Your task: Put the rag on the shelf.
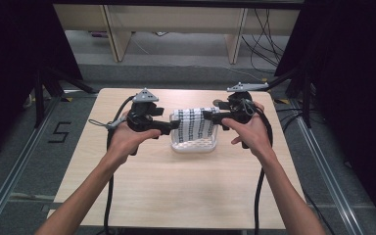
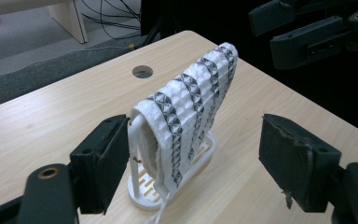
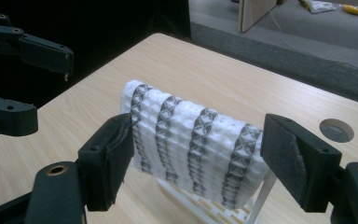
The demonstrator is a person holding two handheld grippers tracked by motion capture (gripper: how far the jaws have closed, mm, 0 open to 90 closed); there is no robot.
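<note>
1. The table [image 1: 186,196] is light wood and carries one small group of things near its middle, a little toward 12 o'clock. This keeps the work within easy reach of both forearms, which come in from 6 o'clock.
2. The towel [image 1: 194,125], white with dark patterned stripes, hangs over the top bar of the white rack [image 1: 194,146]. It lies draped like a saddle, so both of its ends stay free for a jaw to take.
3. The left gripper [image 1: 172,126] comes from 9 o'clock toward one end of the towel. Its jaws are spread wide and hold nothing; the towel edge and the rack's end stand between them, close to one pad, but I cannot see a sure touch.
4. The right gripper [image 1: 208,116] comes from 3 o'clock, facing the left one. Its jaws are also released and stand on both sides of the towel's width, pressing on nothing.
5. The rack's bar is covered by the towel, and its base is cut off at the bottom of the right gripper view.
6. A round hole [image 2: 142,71] in the table is small; what is inside it I cannot tell.
</note>
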